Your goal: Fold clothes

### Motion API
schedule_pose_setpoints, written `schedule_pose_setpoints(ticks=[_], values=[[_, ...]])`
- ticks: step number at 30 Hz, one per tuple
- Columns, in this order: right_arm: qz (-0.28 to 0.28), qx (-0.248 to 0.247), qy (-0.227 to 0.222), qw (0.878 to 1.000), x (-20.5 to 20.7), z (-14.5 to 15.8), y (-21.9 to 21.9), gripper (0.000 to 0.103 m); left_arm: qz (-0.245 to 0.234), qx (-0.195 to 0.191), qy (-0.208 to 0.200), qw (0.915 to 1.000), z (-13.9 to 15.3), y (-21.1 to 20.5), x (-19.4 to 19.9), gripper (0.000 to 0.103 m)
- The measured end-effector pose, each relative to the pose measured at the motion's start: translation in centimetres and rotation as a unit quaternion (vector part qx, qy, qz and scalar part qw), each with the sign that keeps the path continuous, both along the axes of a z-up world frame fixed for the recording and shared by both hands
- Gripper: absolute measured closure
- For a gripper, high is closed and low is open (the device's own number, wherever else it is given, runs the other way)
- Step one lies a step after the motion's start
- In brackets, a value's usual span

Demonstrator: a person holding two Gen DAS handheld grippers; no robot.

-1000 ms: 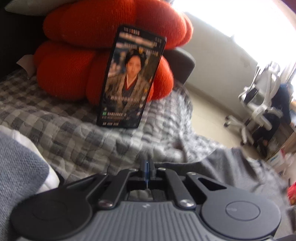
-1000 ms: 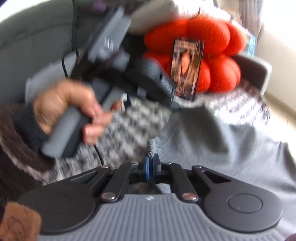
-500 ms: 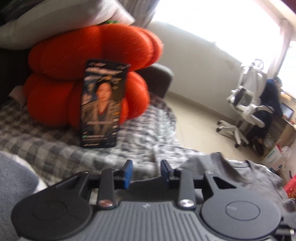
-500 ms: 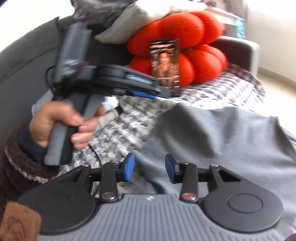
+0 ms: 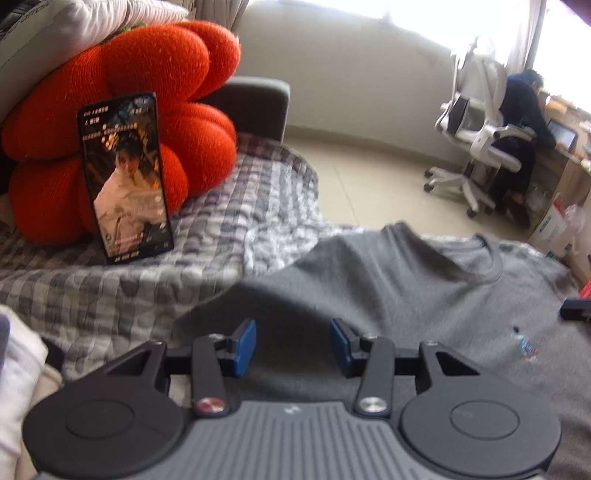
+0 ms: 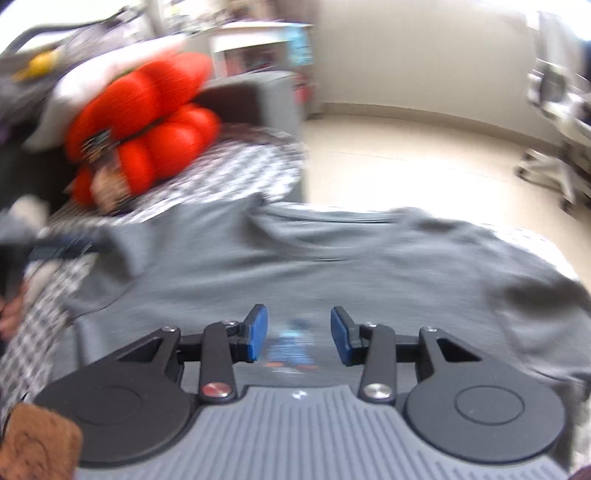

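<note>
Checked grey-and-white blanket (image 5: 207, 258) covered the sofa and everything was sitting on top of it. Closest to the left wrist camera, the left gripper (image 5: 292, 343) had its blue pads spread apart and the jaws were opening, nothing pinched, just grey fabric showing in the gap below. Same deal on the other side: the right gripper (image 6: 298, 336) was parted with nothing clamped, hovering over a small printed graphic on the cloth, though that view was pretty smeared.

That cloth was the grey t-shirt (image 5: 406, 280), laid out flat-ish on the blanket with some wrinkles, its round collar up around 1 o'clock in the left view. At about 9 o'clock from the left gripper there was a bit of white fabric (image 5: 18, 354) at the picture's edge.

Further back, around 10 o'clock, a phone (image 5: 125, 177) with a lit screen stood propped upright against a big orange knitted cushion (image 5: 166, 70), and a white pillow (image 5: 55, 33) rested on top of that. Way off at 2 o'clock, across the pale floor (image 5: 369, 173), a person in dark clothes (image 5: 521, 110) sat in a white office chair (image 5: 476, 125) at a desk.
</note>
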State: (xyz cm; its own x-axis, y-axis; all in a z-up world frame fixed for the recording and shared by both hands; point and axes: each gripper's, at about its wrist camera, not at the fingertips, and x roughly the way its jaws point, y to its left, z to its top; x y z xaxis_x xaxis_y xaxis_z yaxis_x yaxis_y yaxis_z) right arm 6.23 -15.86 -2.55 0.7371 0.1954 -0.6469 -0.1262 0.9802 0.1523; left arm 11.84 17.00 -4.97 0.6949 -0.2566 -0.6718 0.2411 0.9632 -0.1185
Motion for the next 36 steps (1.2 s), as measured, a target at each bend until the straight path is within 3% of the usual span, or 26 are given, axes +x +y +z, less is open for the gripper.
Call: schedule_pose_setpoints(ticks=[3, 6, 14, 20, 23, 27, 30, 33, 36], values=[[-0.05, 0.038, -0.004, 0.998, -0.1, -0.2, -3.7, 0.058, 0.019, 0.032, 0.033, 0.9987, -0.5, -0.3, -0.4, 0.058], [-0.088, 0.046, -0.008, 0.995, -0.2, -0.2, -6.8, 0.058, 0.029, 0.028, 0.039, 0.9984, 0.4, -0.4, -1.6, 0.057], [-0.192, 0.099, -0.016, 0.976, -0.2, 0.6, -17.0, 0.053, 0.002, -0.022, 0.017, 0.9996, 5.3, -5.5, -3.7, 0.047], [-0.216, 0.1, -0.027, 0.971, -0.2, 0.7, -19.9, 0.054, 0.006, -0.089, 0.01, 0.996, 4.4, -10.7, -4.6, 0.037], [-0.177, 0.119, -0.018, 0.977, 0.3, -0.3, -18.4, 0.062, 0.018, -0.088, 0.013, 0.9959, 2.6, -13.2, -5.2, 0.037], [-0.142, 0.069, 0.024, 0.987, 2.4, -3.3, -15.3, 0.075, 0.014, -0.074, 0.004, 0.9972, -0.2, -15.7, -6.0, 0.037], [-0.15, 0.031, 0.003, 0.988, 4.2, -4.6, -15.5, 0.089, -0.013, -0.058, -0.034, 0.9977, -1.7, -17.1, -6.4, 0.037], [-0.177, 0.044, 0.006, 0.983, 6.7, -4.4, -17.6, 0.097, -0.04, -0.028, -0.069, 0.9964, -2.4, -18.1, -6.3, 0.027], [-0.21, 0.045, 0.01, 0.977, 8.3, -3.7, -19.4, 0.095, -0.069, -0.031, -0.068, 0.9948, -2.7, -18.0, -6.0, 0.021]])
